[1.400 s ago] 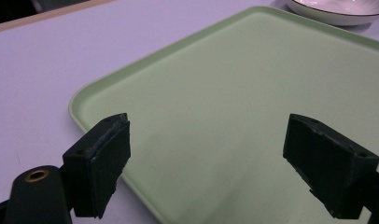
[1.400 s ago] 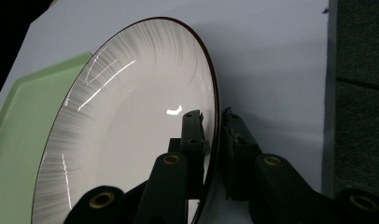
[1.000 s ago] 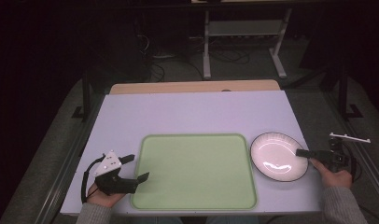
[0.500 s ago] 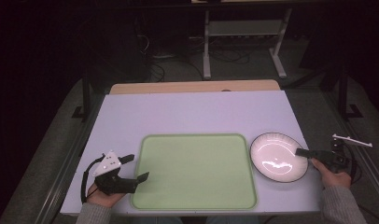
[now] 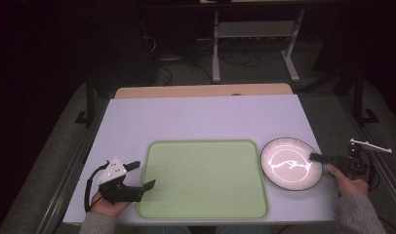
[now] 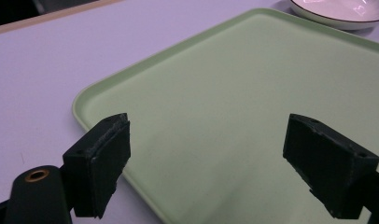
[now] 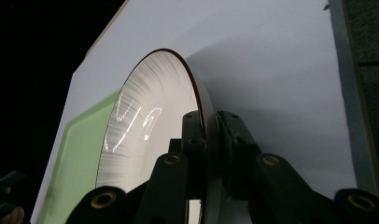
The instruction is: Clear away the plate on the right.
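Because the worktop (image 5: 201, 117) presents a smooth, pale surface, anything resting on it is likely to slide under a sideways push rather than stay put. It carries two things. A green tray (image 5: 203, 178) lies flat at the near middle, with a low raised lip and rounded corners. Just beside the tray's right edge, apart from it as far as the high view allows, stands the plate (image 5: 288, 163): white, round, shallow, with a thin dark rim and a glossy face that throws back bright streaks of light.

Judged from that gloss, the plate is glazed ceramic: rigid, moderately heavy for its size, slippery and breakable. It will not flex in a grip, so a pinch at one point of the rim loads the far side as a lever, and the plate may tilt or slip out if lifted fast. Take hold at the rim, pads seated well inward, one above and one below, and keep it level and low.

The right claw (image 7: 207, 140) is applied in exactly this manner: in the right gripper view its jaws are closed narrow on the plate's near right rim, one pad on each face. The left claw (image 5: 140, 175) rests at the tray's near left corner, jaws spread wide and holding nothing, with the tray's lip between them.
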`<state>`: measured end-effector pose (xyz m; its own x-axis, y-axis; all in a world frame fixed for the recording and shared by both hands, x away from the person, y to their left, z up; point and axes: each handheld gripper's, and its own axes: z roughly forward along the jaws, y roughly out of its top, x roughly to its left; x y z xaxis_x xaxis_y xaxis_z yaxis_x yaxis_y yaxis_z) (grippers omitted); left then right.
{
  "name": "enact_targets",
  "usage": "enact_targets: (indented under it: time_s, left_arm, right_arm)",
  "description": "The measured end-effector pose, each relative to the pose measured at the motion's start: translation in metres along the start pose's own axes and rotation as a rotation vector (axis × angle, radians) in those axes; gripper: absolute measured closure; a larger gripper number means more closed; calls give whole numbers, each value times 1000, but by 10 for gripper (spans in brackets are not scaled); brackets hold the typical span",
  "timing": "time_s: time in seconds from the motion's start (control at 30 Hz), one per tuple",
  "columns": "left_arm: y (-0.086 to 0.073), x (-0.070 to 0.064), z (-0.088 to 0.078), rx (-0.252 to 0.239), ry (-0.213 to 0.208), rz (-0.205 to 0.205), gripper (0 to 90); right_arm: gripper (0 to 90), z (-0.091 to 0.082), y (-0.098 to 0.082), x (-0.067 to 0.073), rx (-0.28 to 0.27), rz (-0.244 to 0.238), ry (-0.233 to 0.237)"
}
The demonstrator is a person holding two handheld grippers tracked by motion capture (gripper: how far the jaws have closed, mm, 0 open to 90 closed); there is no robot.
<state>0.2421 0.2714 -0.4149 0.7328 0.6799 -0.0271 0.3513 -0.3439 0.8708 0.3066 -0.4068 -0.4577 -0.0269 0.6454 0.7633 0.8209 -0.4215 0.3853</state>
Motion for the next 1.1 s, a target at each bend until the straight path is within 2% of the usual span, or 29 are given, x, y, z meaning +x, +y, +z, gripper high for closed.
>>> enact_targets:
  time_s: [0.17, 0.4, 0.7, 0.9, 1.1]
  left_arm:
    - [0, 0, 0, -2, 1, -3, 146]
    - [0, 0, 0, -3, 1, 0, 146]
    - [0, 0, -1, -5, 2, -2, 146]
    - [0, 0, -2, -10, 3, -5, 146]
    - [0, 1, -2, -9, 4, -9, 146]
  right_arm:
    - [800, -4, -1, 0, -34, 16, 20]
    - [794, -6, 1, 9, -54, 12, 31]
    - [794, -11, 4, 25, -86, 21, 84]
    - [792, -15, -1, 29, -121, 37, 131]
    - [791, -18, -3, 38, -118, 22, 138]
